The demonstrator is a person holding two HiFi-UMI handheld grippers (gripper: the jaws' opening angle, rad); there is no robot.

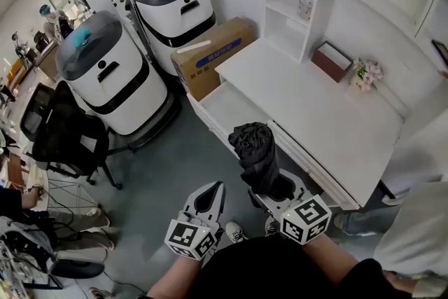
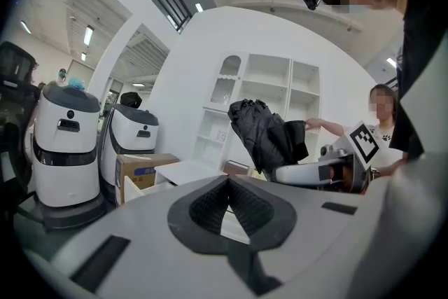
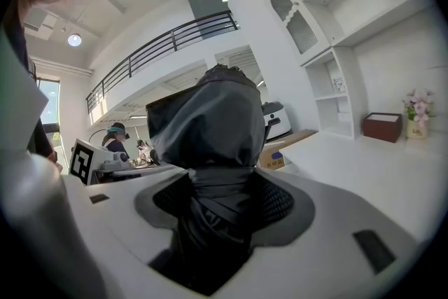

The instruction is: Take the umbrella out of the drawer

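A folded black umbrella [image 1: 255, 154] stands upright over the floor, just in front of the open white drawer [image 1: 217, 108] of the white desk [image 1: 315, 108]. My right gripper [image 1: 276, 189] is shut on its lower part. In the right gripper view the umbrella [image 3: 210, 129] fills the space between the jaws of the right gripper [image 3: 217, 199]. My left gripper [image 1: 217, 187] hangs to the left of it, shut on nothing. The left gripper view shows the left gripper [image 2: 228, 182] with its tips together and the umbrella [image 2: 269, 133] beyond it.
Two white machines with grey tops [image 1: 105, 73] [image 1: 175, 3] stand at the left, with a cardboard box [image 1: 210, 52] beside the drawer. A black office chair [image 1: 66, 136] is nearer. A brown box [image 1: 330, 61] and flowers [image 1: 365, 73] sit on the desk. A person [image 1: 420, 220] stands at right.
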